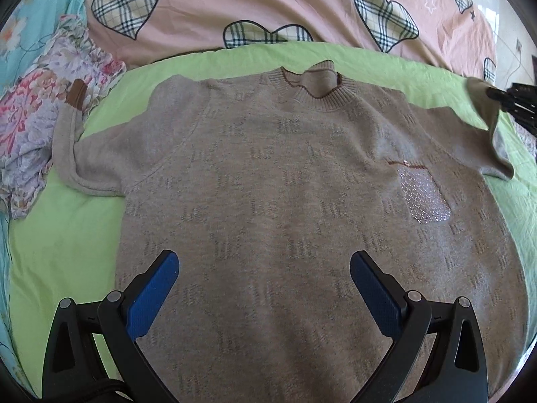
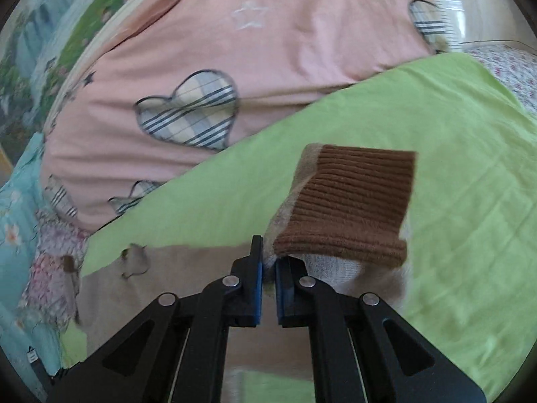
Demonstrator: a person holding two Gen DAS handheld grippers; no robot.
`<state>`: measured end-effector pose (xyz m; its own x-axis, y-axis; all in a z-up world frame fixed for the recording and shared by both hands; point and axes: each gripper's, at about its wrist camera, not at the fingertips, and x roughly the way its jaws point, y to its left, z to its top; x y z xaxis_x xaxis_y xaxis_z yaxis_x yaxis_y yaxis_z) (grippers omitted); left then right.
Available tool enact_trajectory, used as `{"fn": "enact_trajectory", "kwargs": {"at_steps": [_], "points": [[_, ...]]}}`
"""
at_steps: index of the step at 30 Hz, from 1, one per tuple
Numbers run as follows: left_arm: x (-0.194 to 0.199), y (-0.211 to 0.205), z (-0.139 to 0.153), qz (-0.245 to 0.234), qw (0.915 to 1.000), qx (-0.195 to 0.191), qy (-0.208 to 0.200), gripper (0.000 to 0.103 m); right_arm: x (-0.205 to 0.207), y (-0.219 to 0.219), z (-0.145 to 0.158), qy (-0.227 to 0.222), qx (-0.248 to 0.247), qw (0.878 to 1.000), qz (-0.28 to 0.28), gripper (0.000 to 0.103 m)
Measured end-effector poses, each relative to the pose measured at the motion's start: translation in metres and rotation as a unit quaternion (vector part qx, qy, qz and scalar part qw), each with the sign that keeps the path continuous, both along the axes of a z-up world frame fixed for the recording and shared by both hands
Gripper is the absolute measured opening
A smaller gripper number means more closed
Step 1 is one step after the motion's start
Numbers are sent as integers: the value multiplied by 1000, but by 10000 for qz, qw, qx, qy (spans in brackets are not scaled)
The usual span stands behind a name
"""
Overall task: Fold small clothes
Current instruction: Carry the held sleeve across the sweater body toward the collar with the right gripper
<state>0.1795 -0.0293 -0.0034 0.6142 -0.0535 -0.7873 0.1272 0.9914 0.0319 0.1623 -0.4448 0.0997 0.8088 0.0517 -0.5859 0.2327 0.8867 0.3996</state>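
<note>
A pink quilt [image 1: 268,3], soft cotton printed with plaid hearts, bulges behind the lime-green sheet [image 1: 60,235], and that smooth, lightly creased sheet is the ground everything else sits on. Spread flat on the sheet, front up, lies the beige sweater [image 1: 268,174], a fuzzy knit with a faint woven block pattern, a ribbed round collar edged in brown, and a glittery mesh pocket patch [image 1: 423,198] on its chest. Off the sheet's edge, beside the sweater's outstretched sleeve, sits a crumpled floral garment [image 1: 37,114] with ruffled folds. The other sleeve is lifted off the sheet: the right gripper [image 2: 267,262] has its blue-padded fingers pinched together on the beige knit just behind the brown ribbed cuff [image 2: 352,208], which hangs forward as a thick corded rectangle. Over the sweater's lower body, the left gripper [image 1: 265,288] hovers with its textured blue pads [image 1: 154,299] spread wide apart, holding nothing.
</note>
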Motion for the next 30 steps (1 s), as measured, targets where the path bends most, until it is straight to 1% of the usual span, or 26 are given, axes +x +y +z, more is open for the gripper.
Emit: {"fn": "enact_trajectory", "kwargs": {"at_steps": [3,7,11,14,16,18,21,22,23,24,25,26,28,30], "points": [[-4,15,2,95,9999,-144,2,102,27,77,-8,113,47,9960,882,7],[-8,36,3,190,9991,-371,6,102,52,172,-26,215,205,9815,1891,7],[-10,52,1,230,9982,-555,65,102,79,245,-51,443,380,9654,2543,7],[-10,62,0,273,9974,-661,106,102,98,279,-72,691,360,9576,2775,7],[-8,67,-1,287,9968,-733,130,102,104,292,-85,861,439,9531,2869,7],[-3,67,-2,282,9963,-790,167,102,107,293,-97,1011,524,9493,2931,11],[10,62,-4,172,9958,-875,186,102,104,292,-108,1151,548,9483,2906,12],[17,58,-5,132,9956,-907,209,102,102,289,-109,1157,634,9475,2914,20],[22,55,-7,88,9951,-962,231,102,99,284,-109,1131,710,9484,2877,38],[31,50,-10,22,9940,-1055,296,102,96,279,-108,1070,788,9503,2816,60],[42,42,-14,-82,9922,-1174,407,102,91,273,-105,960,857,9529,2746,66],[49,37,-16,-144,9913,-1224,464,102,85,269,-100,843,901,9555,2680,68],[71,23,-26,-261,9904,-1216,610,102,69,253,-89,660,950,9615,2491,68],[92,17,-34,-179,9907,-1146,707,102,51,235,-79,487,1024,9678,2249,68]]}}
